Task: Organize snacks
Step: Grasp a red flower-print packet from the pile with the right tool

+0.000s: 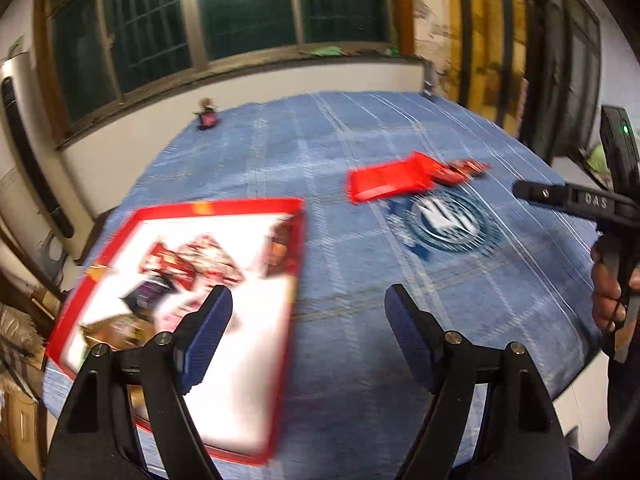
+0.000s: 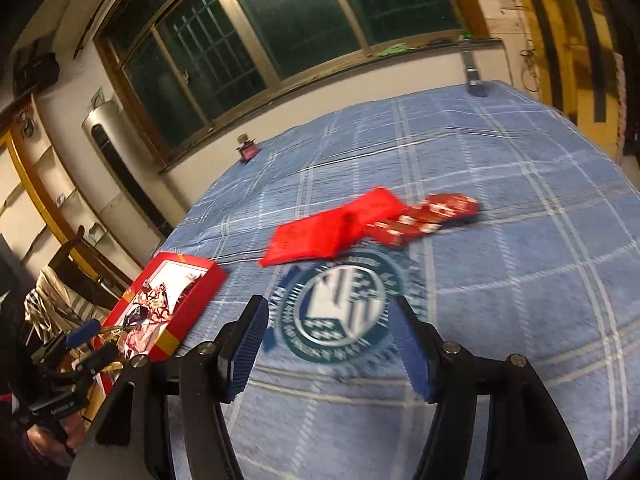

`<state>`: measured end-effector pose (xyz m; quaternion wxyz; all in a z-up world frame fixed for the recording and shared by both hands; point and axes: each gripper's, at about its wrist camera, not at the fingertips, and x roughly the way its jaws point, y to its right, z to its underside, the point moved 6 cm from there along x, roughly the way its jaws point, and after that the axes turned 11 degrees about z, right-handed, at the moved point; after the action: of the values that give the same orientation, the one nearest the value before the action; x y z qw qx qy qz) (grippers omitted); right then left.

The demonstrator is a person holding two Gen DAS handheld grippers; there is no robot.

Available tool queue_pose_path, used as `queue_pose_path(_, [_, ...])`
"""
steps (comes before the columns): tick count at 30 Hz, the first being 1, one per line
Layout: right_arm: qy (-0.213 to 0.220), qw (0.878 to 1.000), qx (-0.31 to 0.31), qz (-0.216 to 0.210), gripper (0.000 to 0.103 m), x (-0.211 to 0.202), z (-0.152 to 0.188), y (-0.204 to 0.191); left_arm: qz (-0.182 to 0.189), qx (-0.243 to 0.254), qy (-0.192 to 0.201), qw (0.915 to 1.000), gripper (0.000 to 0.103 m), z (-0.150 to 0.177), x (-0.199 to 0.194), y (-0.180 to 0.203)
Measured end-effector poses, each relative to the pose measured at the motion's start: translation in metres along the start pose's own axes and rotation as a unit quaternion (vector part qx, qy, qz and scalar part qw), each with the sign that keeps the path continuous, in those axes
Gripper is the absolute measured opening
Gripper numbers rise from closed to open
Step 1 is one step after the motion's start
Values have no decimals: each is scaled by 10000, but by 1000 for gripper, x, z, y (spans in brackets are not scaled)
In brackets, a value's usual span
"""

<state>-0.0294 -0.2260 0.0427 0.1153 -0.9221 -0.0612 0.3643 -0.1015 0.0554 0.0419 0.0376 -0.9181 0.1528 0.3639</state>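
Snacks [image 1: 184, 268] lie in a red-rimmed box [image 1: 224, 205] at the left edge of the blue checked cloth [image 1: 360, 360] — near the left gripper [image 1: 308, 300], which gapes empty. A red packet [image 2: 320, 236] and wrapped bars [image 2: 436, 212] lie mid-cloth, touching. The right gripper [image 2: 328, 312] — also parted — holds nothing

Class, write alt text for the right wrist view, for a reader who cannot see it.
An open, empty right gripper hangs over a blue checked tablecloth with a round emblem. Beyond it lie a flat red packet and red snack wrappers; at left, a red-edged box holds more snacks beside the left gripper.
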Motion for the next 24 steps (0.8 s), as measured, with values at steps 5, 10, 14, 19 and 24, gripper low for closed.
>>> queue_pose_path(5, [22,9998,136,118,65,-15,8,35,297,305,-511,9978,79,16,21,48])
queue_pose_path(10, [61,9979,364,526,65,-14,-19,58,386,493,-793,9949,79,23,29,72])
queue_pose_path(14, [10,9913,-62,1312,70,19,-71,57,272,477,-807,9952,79,25,24,74])
queue_pose_path(19, [-270,9765,-506,2077,68,97,-109,47,122,255,-752,9968,79,27,10,58])
queue_pose_path(24, [-716,9592,-801,2615,66,158,-97,42,1,55,-718,9974,79,31,-1,39])
